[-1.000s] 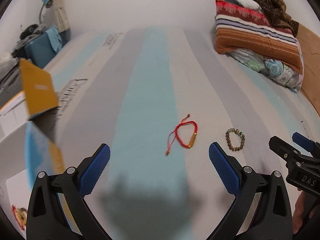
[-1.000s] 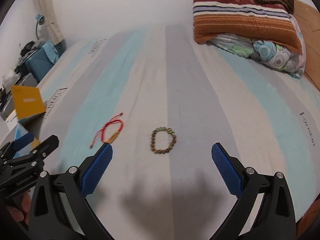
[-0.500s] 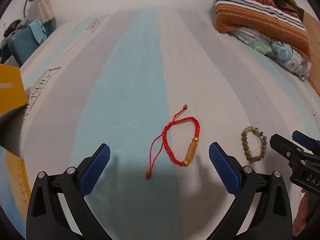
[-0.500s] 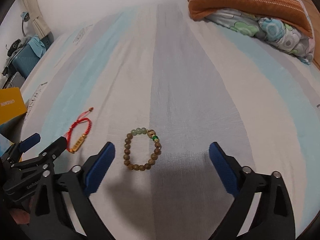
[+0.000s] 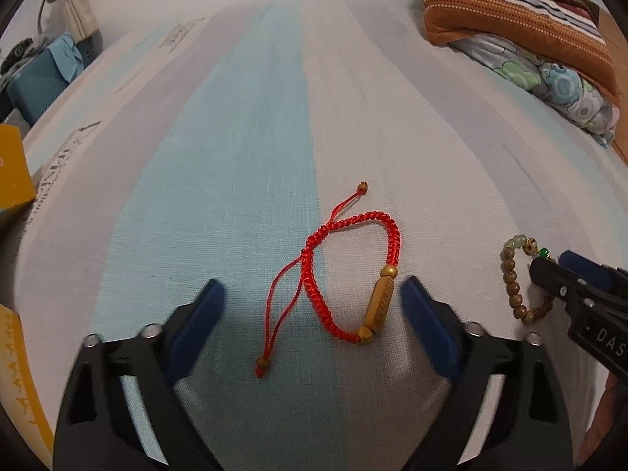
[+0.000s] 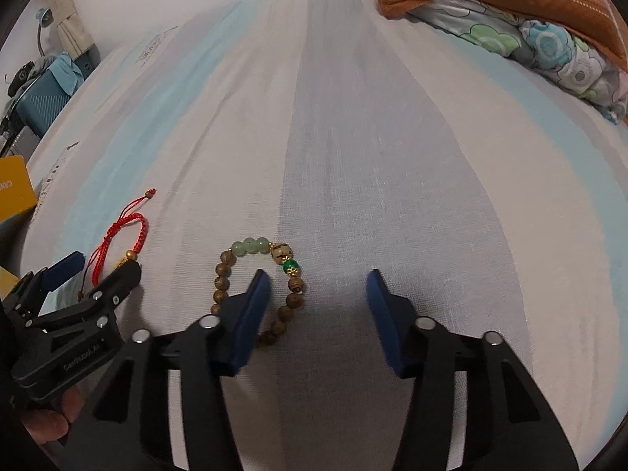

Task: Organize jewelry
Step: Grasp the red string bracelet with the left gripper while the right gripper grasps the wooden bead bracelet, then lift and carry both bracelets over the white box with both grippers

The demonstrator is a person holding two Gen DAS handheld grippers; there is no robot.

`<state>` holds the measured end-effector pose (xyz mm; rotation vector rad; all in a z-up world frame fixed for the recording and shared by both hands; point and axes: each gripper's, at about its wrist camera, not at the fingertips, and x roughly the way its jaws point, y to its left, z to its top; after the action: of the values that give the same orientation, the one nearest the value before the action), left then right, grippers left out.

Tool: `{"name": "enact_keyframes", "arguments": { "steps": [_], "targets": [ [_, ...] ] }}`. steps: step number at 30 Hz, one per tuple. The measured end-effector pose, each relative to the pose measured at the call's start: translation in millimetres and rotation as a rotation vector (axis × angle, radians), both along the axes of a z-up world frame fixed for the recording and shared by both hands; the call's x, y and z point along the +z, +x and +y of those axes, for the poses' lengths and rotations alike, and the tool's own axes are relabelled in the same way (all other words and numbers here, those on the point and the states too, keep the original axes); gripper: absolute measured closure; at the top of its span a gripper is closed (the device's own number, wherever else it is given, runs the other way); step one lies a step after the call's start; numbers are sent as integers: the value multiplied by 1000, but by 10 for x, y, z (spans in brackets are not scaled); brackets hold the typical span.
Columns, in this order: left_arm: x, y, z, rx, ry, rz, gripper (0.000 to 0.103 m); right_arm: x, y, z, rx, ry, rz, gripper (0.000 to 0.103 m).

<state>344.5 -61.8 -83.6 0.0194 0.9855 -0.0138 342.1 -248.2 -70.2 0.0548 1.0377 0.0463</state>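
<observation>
A red braided cord bracelet with a gold tube bead (image 5: 353,274) is framed, untouched, between the closing left gripper (image 5: 312,310). The closing right gripper (image 6: 318,306) straddles, without pinching, the wooden bead bracelet's (image 6: 257,286) 3 o'clock side on the striped sheet (image 6: 392,157).

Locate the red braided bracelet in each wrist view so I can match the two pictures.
Left wrist view: the red braided bracelet lies near centre on the striped bedsheet, between the left gripper fingers, which are closing without touching it.
Right wrist view: it lies at far left, partly hidden behind the left gripper.
Shared landmark: the wooden bead bracelet.
</observation>
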Motion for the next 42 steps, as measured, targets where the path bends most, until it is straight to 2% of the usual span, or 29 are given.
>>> {"name": "enact_keyframes", "arguments": {
  "steps": [4,5,10,18,31,42],
  "targets": [
    [11,-28,-16,-12,-9,3,39,-21,-18,19,11,-26,-12,71],
    [19,-34,-13,-15,-11,4,42,-19,-18,20,12,-27,-13,77],
    [35,-44,-5,-14,-11,8,59,-10,-39,15,15,-17,-15,92],
    [82,-84,-7,-31,-22,0,87,37,-67,17,25,-2,-22,93],
    [241,-169,36,-31,-35,-23,90,181,-130,33,24,3,-44,94],
    [518,-322,143,-28,-51,-29,90,424,-276,103,28,33,-77,95]
  ]
}}
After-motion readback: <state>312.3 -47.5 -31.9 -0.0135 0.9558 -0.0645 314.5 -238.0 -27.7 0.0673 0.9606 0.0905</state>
